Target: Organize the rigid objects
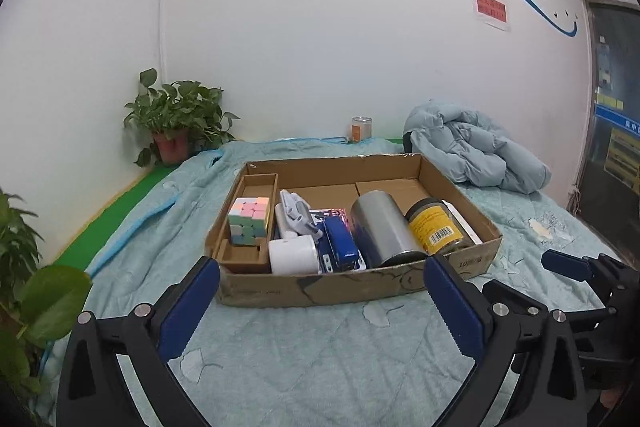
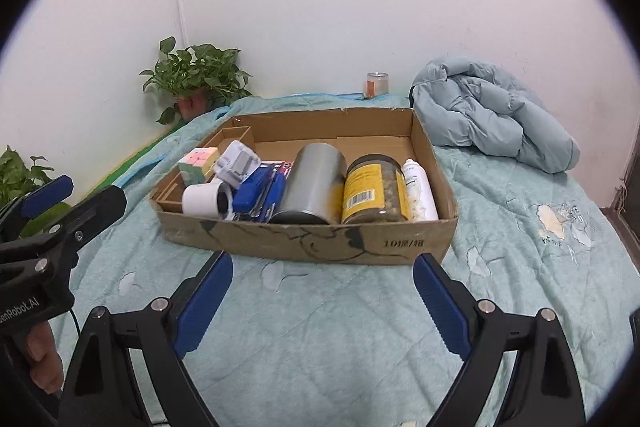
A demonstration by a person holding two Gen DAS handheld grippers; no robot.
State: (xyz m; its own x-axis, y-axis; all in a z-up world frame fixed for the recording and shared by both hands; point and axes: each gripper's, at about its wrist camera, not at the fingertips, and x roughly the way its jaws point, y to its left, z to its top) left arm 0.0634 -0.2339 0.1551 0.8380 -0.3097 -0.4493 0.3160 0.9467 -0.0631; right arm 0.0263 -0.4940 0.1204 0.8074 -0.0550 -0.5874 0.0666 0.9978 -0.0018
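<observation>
Both sets of jaws wide apart, nothing between them: left gripper (image 1: 322,291) and right gripper (image 2: 322,291) hovering over the quilt (image 2: 320,315), short of the cardboard box (image 2: 312,239).

Straight ahead at 12 o'clock, the box, everything rigid already lying inside along its near wall. From 9 toward 3 in the right wrist view: pastel puzzle cube (image 2: 199,165) in a narrow side compartment, white roll (image 2: 202,199), grey-white gadget (image 2: 238,163) behind it, blue stapler (image 2: 256,193), steel cylinder (image 2: 314,187) on its side, jar (image 2: 374,191) with yellow label, white bottle (image 2: 418,193) against the 3 o'clock wall.

Probably heaviest: the jar, likely glass, so breakable; best taken across the middle of the label. Steel cylinder smooth and round, apt to slip or roll; grip across its width near the centre. Cube light, stiff, flat-faced, easy on opposite faces. Bottle light, slick, narrow.

Farther out: bundled pale-blue jacket (image 2: 492,115) at 2 o'clock, small candle jar (image 2: 377,84) at 12 by the wall, potted plant (image 2: 196,75) at 10.
</observation>
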